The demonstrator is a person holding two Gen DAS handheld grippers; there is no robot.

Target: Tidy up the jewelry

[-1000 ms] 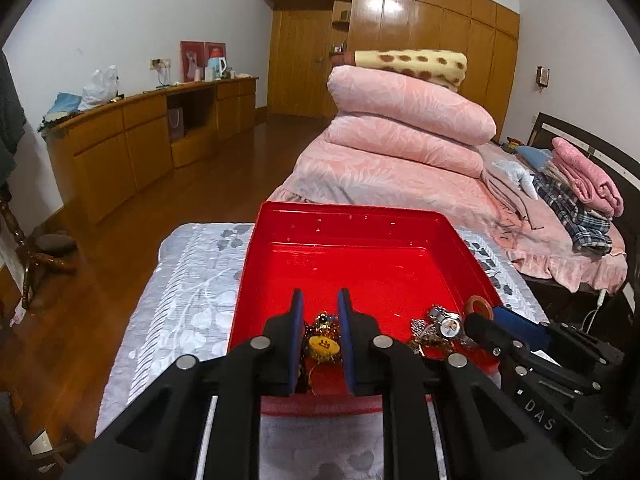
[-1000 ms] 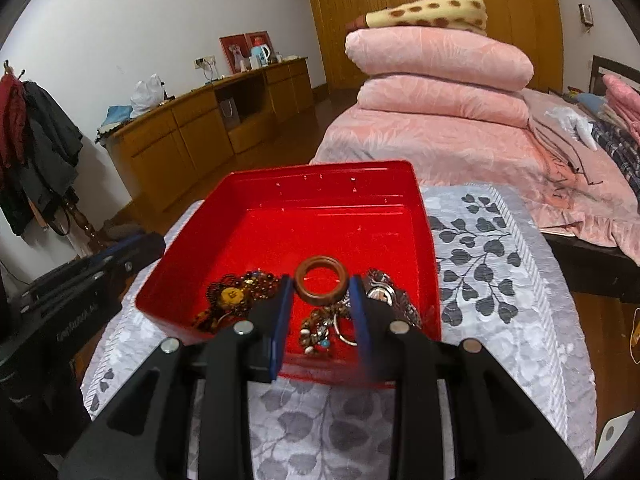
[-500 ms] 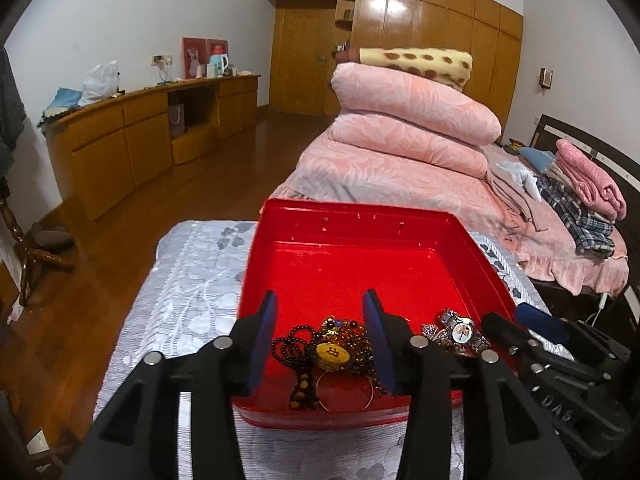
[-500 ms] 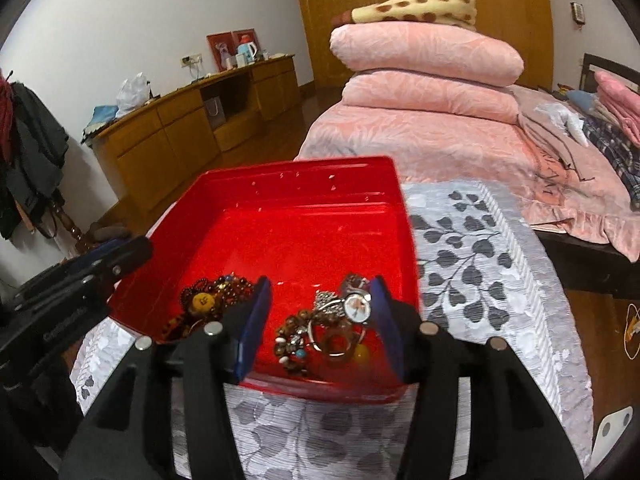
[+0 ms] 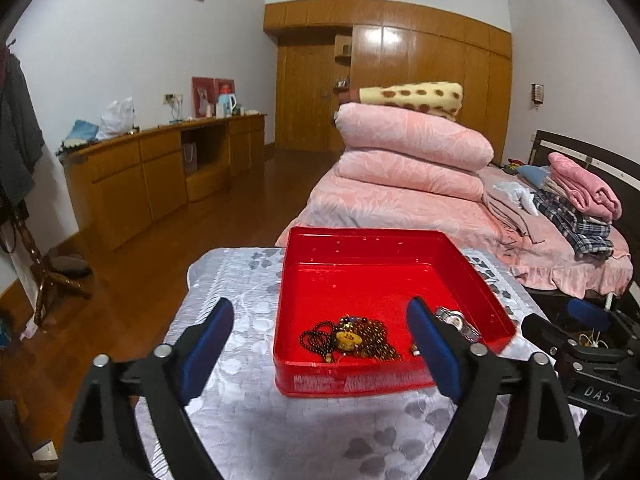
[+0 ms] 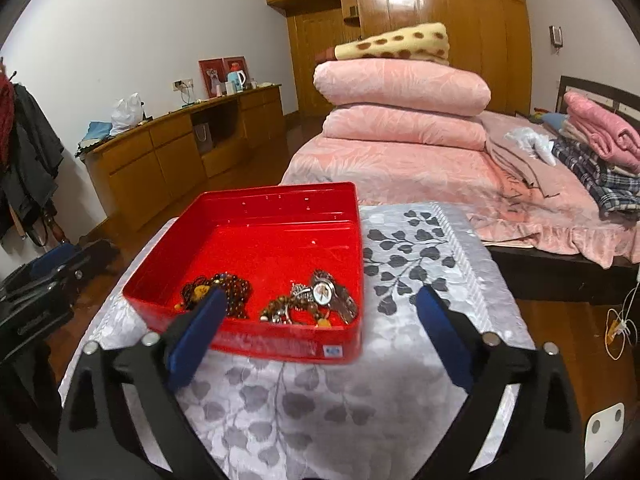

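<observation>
Blue padding lines the spread fingers of the left gripper (image 5: 320, 344), which hangs wide apart and empty just short of the near wall of the shallow red plastic tray (image 5: 360, 376); the right gripper (image 6: 320, 336) is likewise splayed and carries nothing, its left finger overlapping the tray's near corner in its own view. Both seem drawn back to give the tray room, a judgement that each load is already set down. Inside the tray, against the near wall, lie the dark brown bead necklace with a yellow pendant (image 5: 352, 340) and, just beside it, the tangled heap of silver watch and bracelets (image 6: 316, 300). The tray rests on a grey leaf-patterned table cloth (image 6: 420, 248). Beyond stands a bed with stacked pink quilts (image 5: 412, 160), well apart; nothing blocks either tool.
</observation>
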